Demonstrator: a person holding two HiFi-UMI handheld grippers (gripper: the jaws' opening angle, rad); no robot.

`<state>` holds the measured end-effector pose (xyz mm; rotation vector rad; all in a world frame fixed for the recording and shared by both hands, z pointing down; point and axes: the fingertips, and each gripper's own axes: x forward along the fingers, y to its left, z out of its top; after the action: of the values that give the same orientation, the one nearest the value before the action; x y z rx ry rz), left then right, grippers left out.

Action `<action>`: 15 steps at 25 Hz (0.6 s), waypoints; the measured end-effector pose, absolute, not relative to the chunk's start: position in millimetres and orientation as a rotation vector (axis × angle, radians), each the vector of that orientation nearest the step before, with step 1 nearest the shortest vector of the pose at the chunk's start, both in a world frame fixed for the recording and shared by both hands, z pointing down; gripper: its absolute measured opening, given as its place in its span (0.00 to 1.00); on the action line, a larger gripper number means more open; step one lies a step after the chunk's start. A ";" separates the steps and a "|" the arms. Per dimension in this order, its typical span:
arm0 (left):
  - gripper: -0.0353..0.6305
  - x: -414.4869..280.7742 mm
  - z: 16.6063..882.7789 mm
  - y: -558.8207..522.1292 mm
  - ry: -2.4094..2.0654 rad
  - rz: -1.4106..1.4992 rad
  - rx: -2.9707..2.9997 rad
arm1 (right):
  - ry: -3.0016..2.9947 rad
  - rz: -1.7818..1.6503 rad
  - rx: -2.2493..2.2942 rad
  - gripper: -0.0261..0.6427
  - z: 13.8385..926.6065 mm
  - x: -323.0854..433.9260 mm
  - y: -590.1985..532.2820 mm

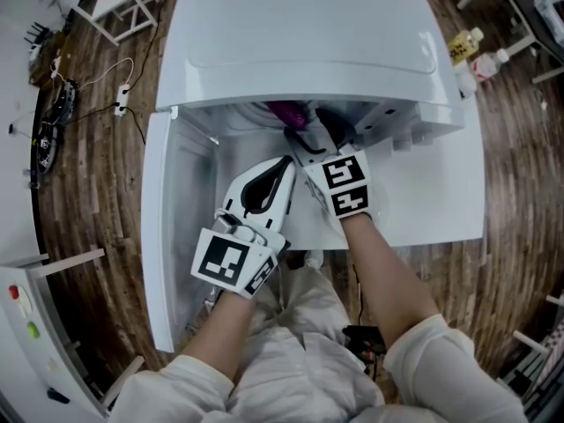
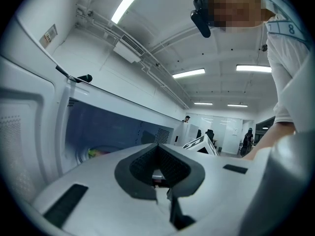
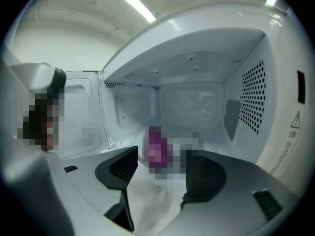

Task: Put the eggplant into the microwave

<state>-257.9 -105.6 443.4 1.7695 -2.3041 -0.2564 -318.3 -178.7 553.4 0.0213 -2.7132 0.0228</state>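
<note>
So the eggplant (image 3: 156, 149) is sitting on the floor of the microwave (image 1: 300, 33), one purple thing well inside the cavity. I'd call the main job basically done. The right gripper (image 3: 160, 168) is at the opening with its fingers spread wide and nothing clamped between them, the eggplant just beyond. The left gripper (image 2: 158, 168) hangs by the open door (image 1: 159, 227), fingers pressed together and empty. What's left looks like pulling out and maybe closing the door. Count: one eggplant, one microwave, two grippers, one white table (image 1: 458, 192).
</note>
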 end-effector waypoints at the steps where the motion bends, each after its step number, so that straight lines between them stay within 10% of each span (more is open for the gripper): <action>1: 0.06 -256.2 443.1 -105.6 -2.304 -0.253 1.771 | -2.713 0.030 0.016 0.45 552.2 -315.8 -177.8; 15: 0.06 -228.3 434.2 -111.1 -2.281 -0.281 1.782 | -2.766 0.085 -0.006 0.45 515.9 -266.8 -176.1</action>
<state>-228.3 -111.1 434.2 1.7815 -2.2810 -0.2809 -266.8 -176.1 515.9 -0.0064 -2.7657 0.0848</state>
